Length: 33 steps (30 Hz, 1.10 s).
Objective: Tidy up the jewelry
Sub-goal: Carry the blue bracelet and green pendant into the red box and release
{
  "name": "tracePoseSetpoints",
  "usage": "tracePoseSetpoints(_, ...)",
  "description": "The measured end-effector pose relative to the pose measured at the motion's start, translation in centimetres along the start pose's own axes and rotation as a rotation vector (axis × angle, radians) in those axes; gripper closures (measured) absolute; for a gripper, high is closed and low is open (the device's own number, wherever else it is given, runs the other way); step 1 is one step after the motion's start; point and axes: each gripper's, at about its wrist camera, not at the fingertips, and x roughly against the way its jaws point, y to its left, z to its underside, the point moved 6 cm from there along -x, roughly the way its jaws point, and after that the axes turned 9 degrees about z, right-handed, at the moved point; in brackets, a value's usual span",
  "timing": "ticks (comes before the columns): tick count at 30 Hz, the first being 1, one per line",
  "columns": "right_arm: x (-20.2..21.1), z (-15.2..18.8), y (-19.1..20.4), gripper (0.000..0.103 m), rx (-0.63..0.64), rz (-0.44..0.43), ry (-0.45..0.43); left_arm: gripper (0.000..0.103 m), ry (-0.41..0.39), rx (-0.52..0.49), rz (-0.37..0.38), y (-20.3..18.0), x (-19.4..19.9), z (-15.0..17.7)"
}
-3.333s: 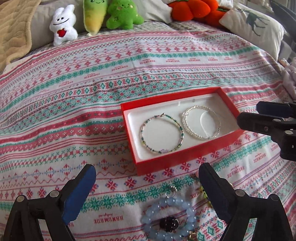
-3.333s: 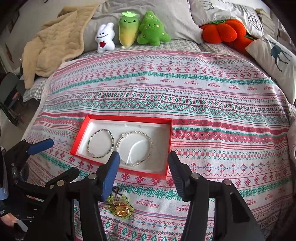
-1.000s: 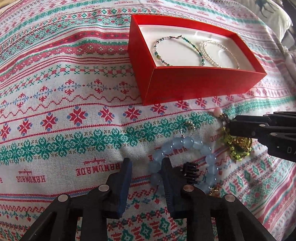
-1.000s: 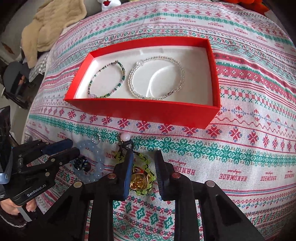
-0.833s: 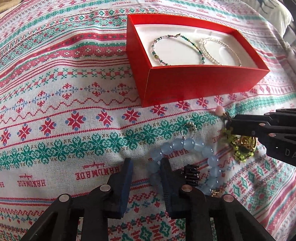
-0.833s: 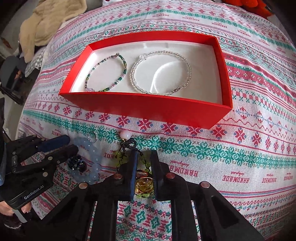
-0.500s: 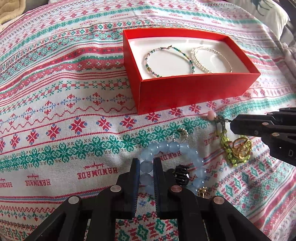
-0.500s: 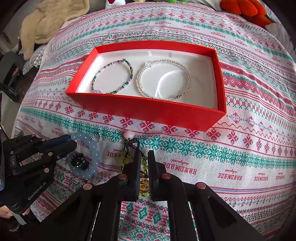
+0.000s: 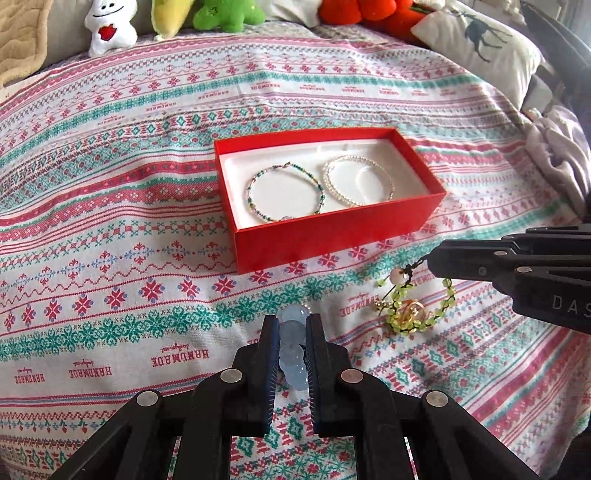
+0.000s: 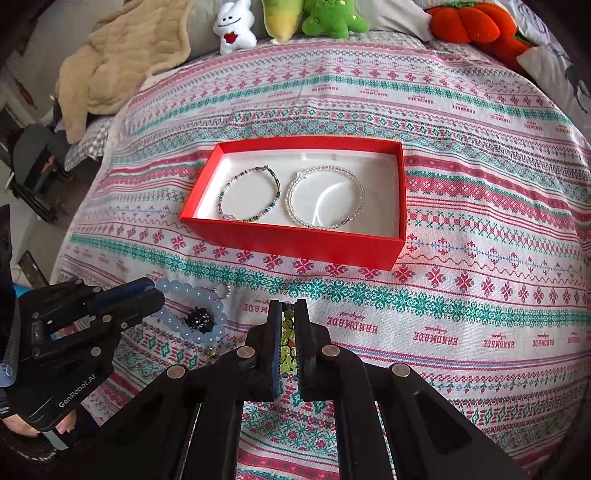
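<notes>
Ahead of both grippers on the bed sits the red box (image 9: pixel 332 232). The left gripper (image 9: pixel 291 332) is clamped on the blue bead bracelet (image 10: pixel 192 317) — light, limp, slippery, best pinched across one bead. The right gripper (image 10: pixel 288 317) pinches the green charm bracelet (image 9: pixel 413 310) — delicate, tangle-prone.

I see a bed covered by a patterned bedspread (image 10: pixel 461 177) in pink, teal and white bands. A red box (image 10: pixel 295 243) sits on it near the middle. Beyond the box, at the bed's far edge, lie a white plush (image 10: pixel 234 26), a yellow-green plush (image 10: pixel 282 18), a green plush (image 10: pixel 334 18) and an orange plush (image 10: pixel 471 24). Far left of the box a tan blanket (image 10: pixel 118 62) is heaped. Far right of the box rests a deer-print pillow (image 9: pixel 480 40).
</notes>
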Motion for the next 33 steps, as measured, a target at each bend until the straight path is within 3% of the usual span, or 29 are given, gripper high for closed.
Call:
tracePoseSetpoints(12,3.5,-1.3,-0.2,0.096,-0.036,-0.051,-0.069,0.094,-0.065,-0.018,0.035,-1.8,2.2,-1.9)
tracePoseSetpoints(21,4.5,-3.0,-1.5,0.096,-0.085,-0.062,-0.106,0.094,-0.131,-0.017,0.077,-3.1,2.7,-5.3)
tracePoseSetpoints(33,4.8,-7.0,-4.2,0.096,-0.187,-0.059,-0.18,0.094,-0.203,0.073,0.177,-1.8,-0.7,-10.2)
